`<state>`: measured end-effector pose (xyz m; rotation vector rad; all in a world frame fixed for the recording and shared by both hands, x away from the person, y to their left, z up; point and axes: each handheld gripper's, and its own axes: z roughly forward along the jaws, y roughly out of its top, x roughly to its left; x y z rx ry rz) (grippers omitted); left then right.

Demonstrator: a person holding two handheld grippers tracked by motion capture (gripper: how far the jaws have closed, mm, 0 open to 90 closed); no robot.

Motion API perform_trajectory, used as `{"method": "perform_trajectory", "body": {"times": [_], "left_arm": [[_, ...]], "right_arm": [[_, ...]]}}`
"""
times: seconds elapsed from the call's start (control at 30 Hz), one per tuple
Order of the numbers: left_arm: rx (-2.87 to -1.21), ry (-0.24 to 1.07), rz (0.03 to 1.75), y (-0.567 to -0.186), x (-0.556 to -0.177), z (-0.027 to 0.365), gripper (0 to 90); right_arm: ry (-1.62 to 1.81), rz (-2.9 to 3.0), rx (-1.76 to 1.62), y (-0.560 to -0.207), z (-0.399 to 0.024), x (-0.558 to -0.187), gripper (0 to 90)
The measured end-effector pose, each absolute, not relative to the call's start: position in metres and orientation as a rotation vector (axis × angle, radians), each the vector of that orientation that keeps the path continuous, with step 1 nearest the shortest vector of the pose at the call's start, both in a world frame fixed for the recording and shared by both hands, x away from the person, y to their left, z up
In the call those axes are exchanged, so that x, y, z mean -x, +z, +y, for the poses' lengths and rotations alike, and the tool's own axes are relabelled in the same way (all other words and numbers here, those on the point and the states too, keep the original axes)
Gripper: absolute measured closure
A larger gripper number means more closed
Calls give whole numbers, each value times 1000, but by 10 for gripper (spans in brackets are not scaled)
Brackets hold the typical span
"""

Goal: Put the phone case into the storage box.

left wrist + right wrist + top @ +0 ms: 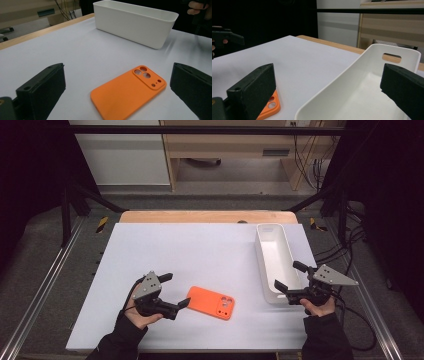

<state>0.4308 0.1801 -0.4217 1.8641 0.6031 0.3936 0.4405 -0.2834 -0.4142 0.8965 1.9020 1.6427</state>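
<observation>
On the left, the left gripper [174,290] hovers low over the white table [150,255] with its jaws spread wide and nothing between them. From its own camera the jaws stand one on each side of the orange phone case [128,93], which lies flat on the table, camera cut-outs towards the tray.

From above, the phone case [211,302] lies near the front edge of the table, just beside the left gripper's tip and apart from the tray. To my eye the trouble starts here: the case is thin, soft-looking and flat on a smooth surface, so jaws that close from the sides may simply push it along or make it buckle and pop out. Coming in too steep could jam a jaw tip against the tabletop instead of getting under an edge.

Further right stands the long white tray [274,262], empty as far as I can see. The right gripper [289,276] is at its near end, jaws apart and holding nothing; its camera shows one jaw outside the tray wall [332,87] and one over the inside. Closing carelessly there could nudge or tip the light tray.
</observation>
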Motion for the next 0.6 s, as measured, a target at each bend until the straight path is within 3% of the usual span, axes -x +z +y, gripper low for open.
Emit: {"method": "perform_trajectory", "body": {"times": [0.6], "left_arm": [[-1974,302,588,-438,-421,128,19]], "right_arm": [[1644,1898,-897,-414,-284,-441,5]]}}
